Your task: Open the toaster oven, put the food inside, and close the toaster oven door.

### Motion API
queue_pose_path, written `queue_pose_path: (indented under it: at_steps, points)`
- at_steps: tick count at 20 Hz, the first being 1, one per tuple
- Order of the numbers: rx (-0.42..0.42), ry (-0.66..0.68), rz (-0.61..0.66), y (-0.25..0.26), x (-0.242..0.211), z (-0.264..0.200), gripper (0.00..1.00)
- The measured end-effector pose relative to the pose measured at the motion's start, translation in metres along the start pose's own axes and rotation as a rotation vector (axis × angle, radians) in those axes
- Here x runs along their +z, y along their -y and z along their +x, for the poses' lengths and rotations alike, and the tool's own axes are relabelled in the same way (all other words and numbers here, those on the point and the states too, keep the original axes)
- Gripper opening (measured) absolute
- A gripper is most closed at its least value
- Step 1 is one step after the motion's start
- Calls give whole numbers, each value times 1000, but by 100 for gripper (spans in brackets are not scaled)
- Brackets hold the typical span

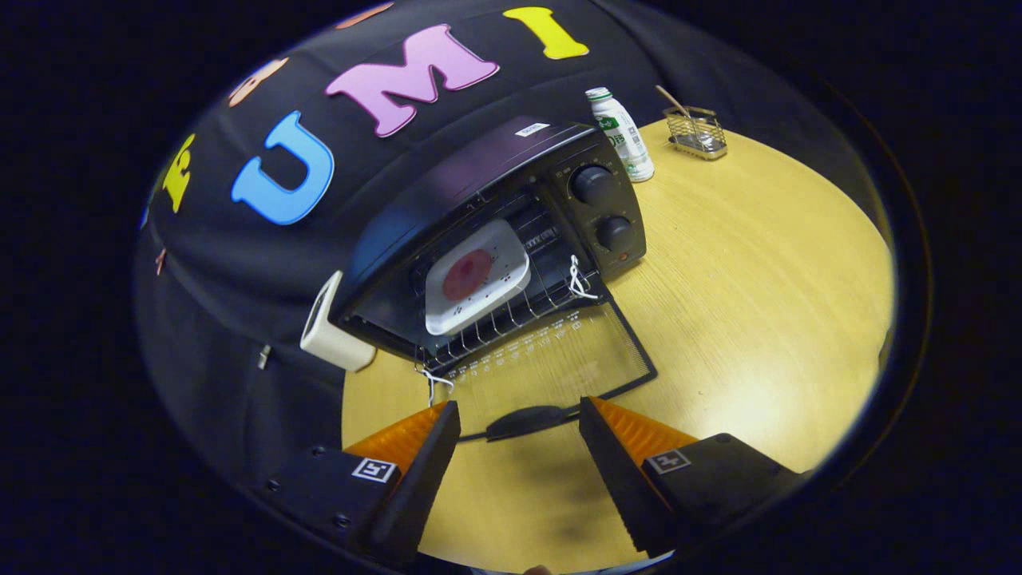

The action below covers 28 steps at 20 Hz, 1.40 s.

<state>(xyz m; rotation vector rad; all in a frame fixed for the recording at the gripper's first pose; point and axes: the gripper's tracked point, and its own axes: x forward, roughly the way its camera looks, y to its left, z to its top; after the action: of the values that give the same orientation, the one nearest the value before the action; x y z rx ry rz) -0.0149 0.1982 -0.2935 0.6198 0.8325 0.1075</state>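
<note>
Yellow wooden table [758, 263] under my gripper [519, 415], its fingers spread apart, holding nothing, the door handle [527, 421] between their tips. Beyond, the toaster oven [447, 192] stands open, door [559, 359] flat, a white plate [503, 279] of food [467, 274] on its rack.

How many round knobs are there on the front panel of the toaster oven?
2. Both sit on the toaster oven control panel, right of the open cavity: the upper knob nearer the bottle, the lower knob beneath it. The gripper is open at the door handle.
</note>
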Motion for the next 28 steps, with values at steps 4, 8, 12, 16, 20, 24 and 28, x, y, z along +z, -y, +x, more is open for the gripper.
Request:
queue_pose_path:
  at_steps: [4, 8, 12, 16, 20, 24, 28]
  points:
    - [-29, -42, -171, 15, -34, -4, 97]
    - [-37, -102, -232, 19, -63, 10, 97]
    - [-68, -124, -257, 24, -73, 32, 97]
    - [-98, -123, -285, 26, -74, 56, 98]
    - [-110, -91, -274, 23, -70, 77, 98]
    - [-106, -78, -288, 23, -70, 76, 98]
    - [-82, -56, -283, 17, -58, 71, 98]
